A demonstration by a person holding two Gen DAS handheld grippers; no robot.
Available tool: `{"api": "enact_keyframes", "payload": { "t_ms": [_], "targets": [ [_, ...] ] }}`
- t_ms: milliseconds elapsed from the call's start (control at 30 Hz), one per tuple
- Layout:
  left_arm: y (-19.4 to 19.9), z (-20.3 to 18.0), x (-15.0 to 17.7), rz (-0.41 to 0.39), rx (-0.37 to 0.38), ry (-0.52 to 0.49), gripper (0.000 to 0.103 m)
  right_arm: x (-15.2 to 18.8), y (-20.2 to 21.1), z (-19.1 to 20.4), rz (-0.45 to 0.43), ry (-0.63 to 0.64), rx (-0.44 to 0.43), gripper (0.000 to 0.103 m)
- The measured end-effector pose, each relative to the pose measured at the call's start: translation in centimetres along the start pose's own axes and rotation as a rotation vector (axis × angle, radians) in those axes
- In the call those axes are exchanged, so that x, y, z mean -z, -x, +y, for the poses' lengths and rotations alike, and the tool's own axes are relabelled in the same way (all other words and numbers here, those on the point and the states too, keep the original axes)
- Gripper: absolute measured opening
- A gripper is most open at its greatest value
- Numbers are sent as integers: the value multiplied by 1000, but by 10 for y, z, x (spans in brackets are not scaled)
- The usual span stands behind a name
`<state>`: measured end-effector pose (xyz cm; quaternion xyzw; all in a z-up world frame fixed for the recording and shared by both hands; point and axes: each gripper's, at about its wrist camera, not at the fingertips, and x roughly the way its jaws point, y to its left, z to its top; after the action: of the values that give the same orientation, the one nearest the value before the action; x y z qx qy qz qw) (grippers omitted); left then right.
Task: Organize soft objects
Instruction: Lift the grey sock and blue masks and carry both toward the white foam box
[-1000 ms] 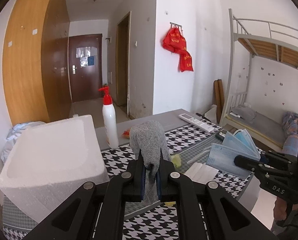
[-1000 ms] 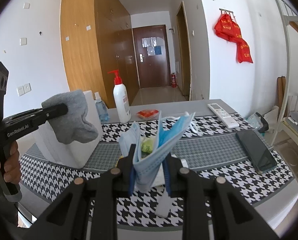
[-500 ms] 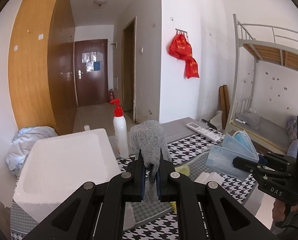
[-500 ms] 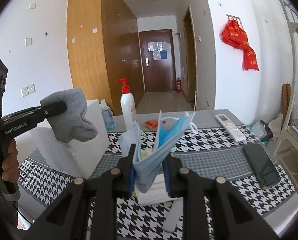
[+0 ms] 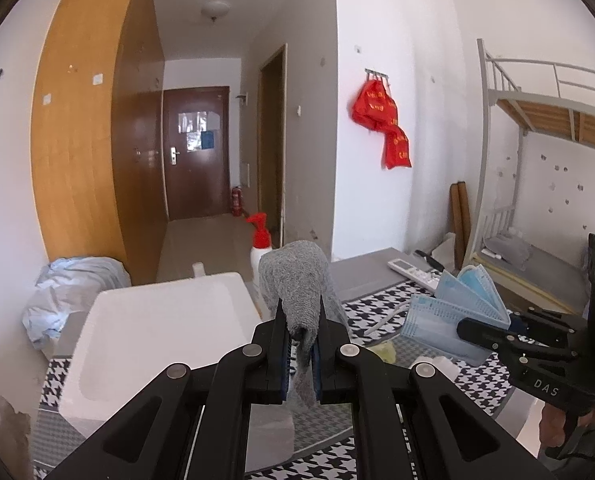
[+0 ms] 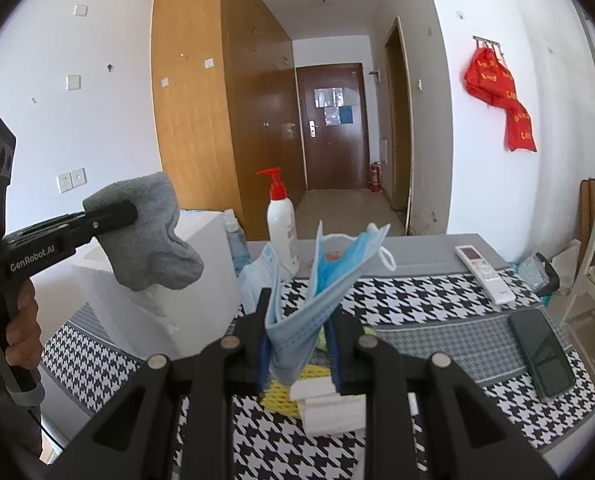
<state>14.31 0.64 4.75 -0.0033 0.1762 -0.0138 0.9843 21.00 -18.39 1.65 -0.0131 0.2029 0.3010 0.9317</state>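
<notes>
left gripper (image 5: 300, 354) clamped tight on grey sock (image 5: 297, 280); right gripper (image 6: 299, 344) pinching blue masks (image 6: 321, 280); carry both over foam box (image 5: 153, 336), release sock first

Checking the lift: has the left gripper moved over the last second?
Yes. The left gripper with the grey sock rose against the foam box.

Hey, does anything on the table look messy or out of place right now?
Nothing spilled or broken. The masks in the right claw fan out unevenly, one ear loop dangling.
</notes>
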Motion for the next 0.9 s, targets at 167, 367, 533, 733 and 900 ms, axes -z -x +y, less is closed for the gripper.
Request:
{"api": "enact_keyframes", "payload": {
  "t_ms": [167, 367, 533, 733, 900],
  "targets": [
    [6, 6, -5, -19, -24, 8, 9, -6, -3, 7, -8, 15, -19, 27],
    [13, 16, -14, -45, -48, 20, 9, -13, -7, 15, -22, 35, -45, 27],
    [21, 25, -19, -69, -77, 28, 9, -20, -10, 22, -35, 50, -68, 27],
    [22, 36, -22, -67, -117, 44, 9, -26, -13, 32, -40, 68, -94, 27],
    [22, 43, -22, -60, -148, 58, 9, -30, -16, 40, -44, 84, -120, 27]
  ]
}}
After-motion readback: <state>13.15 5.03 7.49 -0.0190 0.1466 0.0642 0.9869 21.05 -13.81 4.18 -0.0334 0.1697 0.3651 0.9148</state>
